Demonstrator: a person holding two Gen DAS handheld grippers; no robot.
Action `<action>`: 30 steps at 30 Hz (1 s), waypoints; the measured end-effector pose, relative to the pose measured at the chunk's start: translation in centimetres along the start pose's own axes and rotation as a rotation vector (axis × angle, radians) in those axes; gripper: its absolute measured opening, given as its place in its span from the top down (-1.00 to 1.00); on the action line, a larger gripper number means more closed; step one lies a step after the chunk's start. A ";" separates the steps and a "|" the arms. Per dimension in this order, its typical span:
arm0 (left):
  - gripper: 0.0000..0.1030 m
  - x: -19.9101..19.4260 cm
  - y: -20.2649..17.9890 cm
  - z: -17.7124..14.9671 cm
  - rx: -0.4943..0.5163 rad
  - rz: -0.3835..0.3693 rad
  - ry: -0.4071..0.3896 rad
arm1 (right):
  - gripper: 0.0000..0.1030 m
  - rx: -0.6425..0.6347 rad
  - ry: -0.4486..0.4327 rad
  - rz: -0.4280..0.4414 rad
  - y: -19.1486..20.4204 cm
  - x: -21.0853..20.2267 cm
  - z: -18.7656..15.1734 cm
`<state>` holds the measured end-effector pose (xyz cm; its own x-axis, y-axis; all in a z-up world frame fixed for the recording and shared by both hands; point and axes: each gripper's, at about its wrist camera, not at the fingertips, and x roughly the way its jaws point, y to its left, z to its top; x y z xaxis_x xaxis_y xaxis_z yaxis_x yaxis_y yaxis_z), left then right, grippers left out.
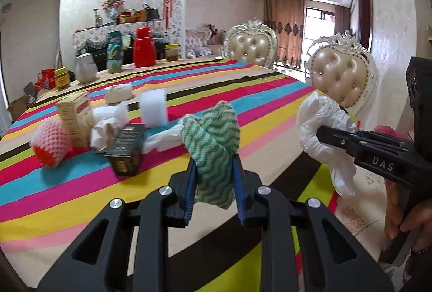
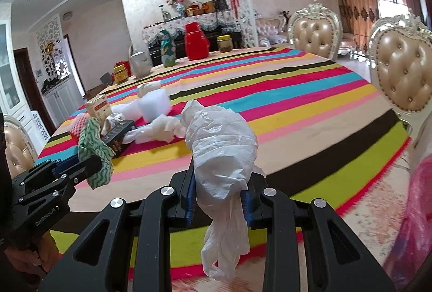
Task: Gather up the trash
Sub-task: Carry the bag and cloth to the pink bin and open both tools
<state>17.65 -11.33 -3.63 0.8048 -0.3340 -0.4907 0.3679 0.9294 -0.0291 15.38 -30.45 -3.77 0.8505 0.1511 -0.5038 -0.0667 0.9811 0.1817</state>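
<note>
My left gripper [image 1: 214, 165] is shut on a green-and-white wavy cloth [image 1: 213, 135], held above the near edge of the striped table [image 1: 270, 92]. My right gripper [image 2: 220, 178] is shut on a crumpled white plastic bag [image 2: 221, 141] that hangs down between the fingers. Each gripper shows in the other's view: the right one [image 1: 324, 134] with the bag [image 1: 321, 116] at the right, the left one [image 2: 94, 161] with the cloth [image 2: 94, 149] at the left. More trash lies on the table: a black box [image 1: 127, 150], a foam-netted red object [image 1: 50, 142], a tan carton [image 1: 77, 119], white foam pieces [image 1: 152, 108] and crumpled paper [image 1: 104, 135].
At the table's far end stand a red thermos [image 1: 144, 47], a green patterned bottle [image 1: 114, 53], a white kettle [image 1: 86, 68] and jars [image 1: 61, 77]. Two padded chairs [image 1: 343, 73] stand along the right side. Something pink [image 2: 415, 216] is blurred at the lower right of the right wrist view.
</note>
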 end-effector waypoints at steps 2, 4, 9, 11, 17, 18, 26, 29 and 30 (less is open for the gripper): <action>0.52 0.5 -0.9 0.3 0.009 -0.022 0.004 | 0.45 0.011 -0.009 -0.026 -1.0 -0.7 -0.1; 0.52 1.1 -2.0 0.7 0.025 -0.052 0.003 | 0.45 0.021 -0.017 -0.051 -2.0 -1.4 -0.1; 0.52 3.1 -6.1 1.9 0.069 -0.155 0.007 | 0.45 0.034 -0.045 -0.131 -4.5 -3.8 -0.5; 0.52 3.8 -7.6 2.4 0.088 -0.190 0.010 | 0.45 0.053 -0.055 -0.170 -6.0 -5.0 -0.9; 0.52 5.6 -13.5 3.3 0.158 -0.314 0.009 | 0.45 0.117 -0.076 -0.287 -10.0 -8.1 -2.2; 0.52 5.7 -14.3 3.4 0.167 -0.329 0.008 | 0.45 0.124 -0.079 -0.300 -10.5 -8.5 -2.4; 0.52 7.5 -22.5 4.4 0.232 -0.506 0.013 | 0.45 0.233 -0.125 -0.469 -16.6 -13.8 -4.4; 0.50 7.8 -25.9 4.7 0.263 -0.575 -0.007 | 0.44 0.282 -0.134 -0.518 -19.0 -15.4 -5.2; 0.50 7.9 -26.5 4.7 0.269 -0.587 -0.007 | 0.43 0.294 -0.135 -0.529 -19.6 -15.8 -5.4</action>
<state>16.44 -39.35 -2.63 0.4371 -0.7767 -0.4535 0.8509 0.5204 -0.0712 0.46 -51.40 -3.98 0.7891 -0.3819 -0.4812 0.5120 0.8417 0.1716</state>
